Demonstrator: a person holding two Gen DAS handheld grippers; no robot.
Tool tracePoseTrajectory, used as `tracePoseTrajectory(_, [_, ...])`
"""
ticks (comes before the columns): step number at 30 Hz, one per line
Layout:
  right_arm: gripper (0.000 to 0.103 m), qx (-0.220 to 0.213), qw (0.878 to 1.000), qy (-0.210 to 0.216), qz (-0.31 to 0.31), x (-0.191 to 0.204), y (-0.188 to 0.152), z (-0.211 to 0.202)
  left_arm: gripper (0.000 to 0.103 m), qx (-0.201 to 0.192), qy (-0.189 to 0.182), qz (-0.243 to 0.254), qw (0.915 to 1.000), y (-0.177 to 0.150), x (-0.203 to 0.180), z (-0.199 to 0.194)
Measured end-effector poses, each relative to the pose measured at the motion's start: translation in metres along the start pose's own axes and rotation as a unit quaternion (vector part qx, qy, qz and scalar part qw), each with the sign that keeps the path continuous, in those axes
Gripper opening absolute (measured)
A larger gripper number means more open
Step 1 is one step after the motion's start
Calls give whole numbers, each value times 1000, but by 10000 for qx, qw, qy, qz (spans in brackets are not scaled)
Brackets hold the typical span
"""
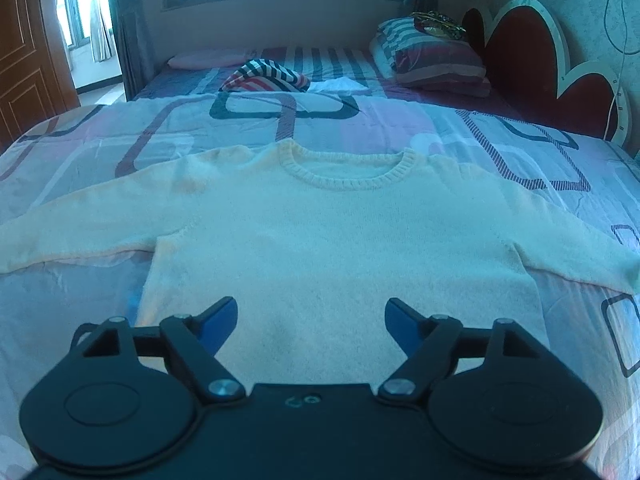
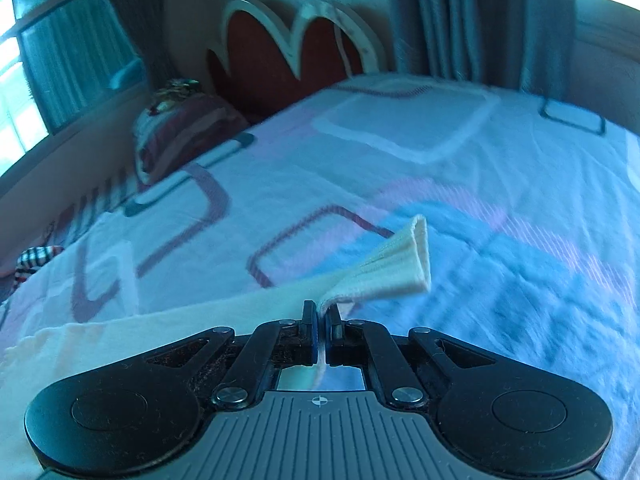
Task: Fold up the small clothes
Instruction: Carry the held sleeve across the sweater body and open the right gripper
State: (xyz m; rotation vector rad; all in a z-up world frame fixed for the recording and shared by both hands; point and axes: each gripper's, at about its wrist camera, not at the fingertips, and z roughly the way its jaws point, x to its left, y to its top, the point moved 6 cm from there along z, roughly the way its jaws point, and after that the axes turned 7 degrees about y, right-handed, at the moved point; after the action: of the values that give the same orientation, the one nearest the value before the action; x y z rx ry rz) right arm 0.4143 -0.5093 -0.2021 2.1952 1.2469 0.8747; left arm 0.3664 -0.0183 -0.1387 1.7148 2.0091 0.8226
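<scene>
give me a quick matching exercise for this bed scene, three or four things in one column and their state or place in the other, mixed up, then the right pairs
Things:
1. left gripper
2. right gripper
3. sweater
4. striped pillow

States or places:
A. lying flat, front up, sleeves spread out
B. by the red headboard
C. open above the hem, holding nothing
D. shut on the sleeve cuff

Pairs: 1-C, 2-D, 3-A, 4-B

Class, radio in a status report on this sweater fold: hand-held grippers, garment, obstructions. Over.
Left hand-held gripper open over the sweater hem. Right hand-held gripper shut on the sleeve cuff. Sweater flat on the bedspread, unfolded. Nothing obstructing.
</scene>
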Motion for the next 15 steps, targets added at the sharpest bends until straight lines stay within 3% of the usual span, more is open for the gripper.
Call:
tracePoseTrajectory(3, [2, -112, 9989, 366, -277, 35, 6, -6, 79, -65, -13, 10, 10000, 4, 5, -2])
tracePoseTrajectory(8, [2, -102, 9900, 1143, -818, 127, -2, -12, 79, -164, -45, -134, 9998, 15, 26, -3])
tracePoseTrajectory(15, [2, 351, 9654, 2148, -1436, 277, -68, 1, 79, -169, -164, -490, 9985, 33, 70, 14])
